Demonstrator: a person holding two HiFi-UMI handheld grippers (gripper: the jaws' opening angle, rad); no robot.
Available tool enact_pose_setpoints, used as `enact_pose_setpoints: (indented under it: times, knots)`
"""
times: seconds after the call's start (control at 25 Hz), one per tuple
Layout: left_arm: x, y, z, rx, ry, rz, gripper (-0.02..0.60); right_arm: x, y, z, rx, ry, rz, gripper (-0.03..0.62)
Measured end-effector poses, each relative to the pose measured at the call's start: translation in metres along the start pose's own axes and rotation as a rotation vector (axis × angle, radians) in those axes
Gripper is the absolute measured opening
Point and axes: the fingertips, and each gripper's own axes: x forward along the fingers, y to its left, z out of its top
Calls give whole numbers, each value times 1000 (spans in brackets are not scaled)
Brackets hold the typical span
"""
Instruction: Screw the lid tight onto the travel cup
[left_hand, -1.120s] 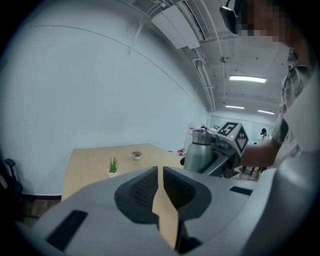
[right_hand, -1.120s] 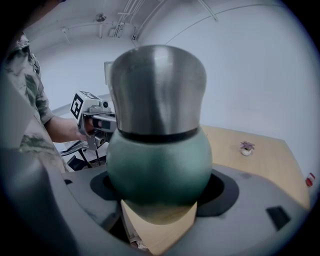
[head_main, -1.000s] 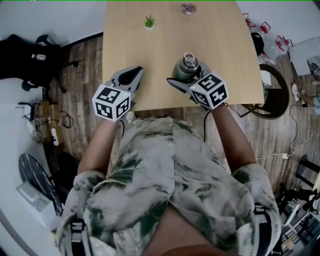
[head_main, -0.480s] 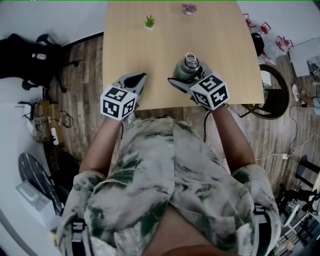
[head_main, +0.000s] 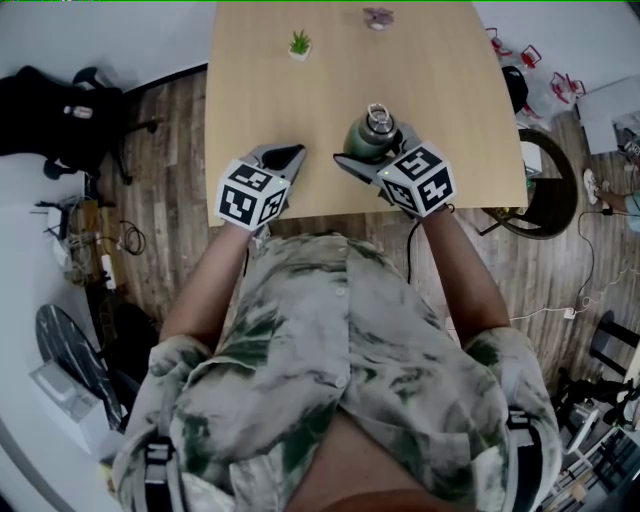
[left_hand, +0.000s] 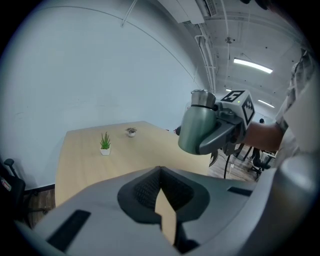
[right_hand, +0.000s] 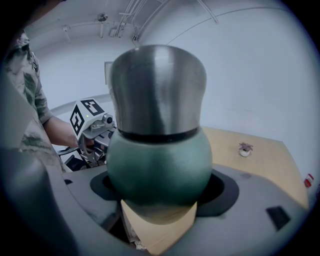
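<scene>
The travel cup (head_main: 371, 137) has a dark green rounded body and a steel lid (head_main: 377, 120) on top. It stands near the front edge of the wooden table (head_main: 330, 80). My right gripper (head_main: 372, 152) is shut on the cup's green body (right_hand: 159, 160), with the steel lid (right_hand: 156, 90) rising above the jaws. My left gripper (head_main: 290, 156) sits to the cup's left, low over the table, shut with nothing between its jaws. In the left gripper view the cup (left_hand: 196, 127) shows to the right, apart from the left gripper (left_hand: 160, 175).
A small potted green plant (head_main: 298, 44) and a second tiny pot (head_main: 378, 17) stand at the far end of the table. A dark chair (head_main: 552, 195) stands right of the table. Black bags (head_main: 60, 115) lie on the floor at left.
My left gripper has moved right toward the cup and sunk lower over the table's front edge. The right gripper and the cup have stayed put.
</scene>
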Motion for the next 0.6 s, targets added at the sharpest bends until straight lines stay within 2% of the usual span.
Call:
enact_pose_setpoints:
  times: [0.6]
  knots:
    - [2,-4,-6,-16,23,-20,23,0,1,-3,-16,10,8,396]
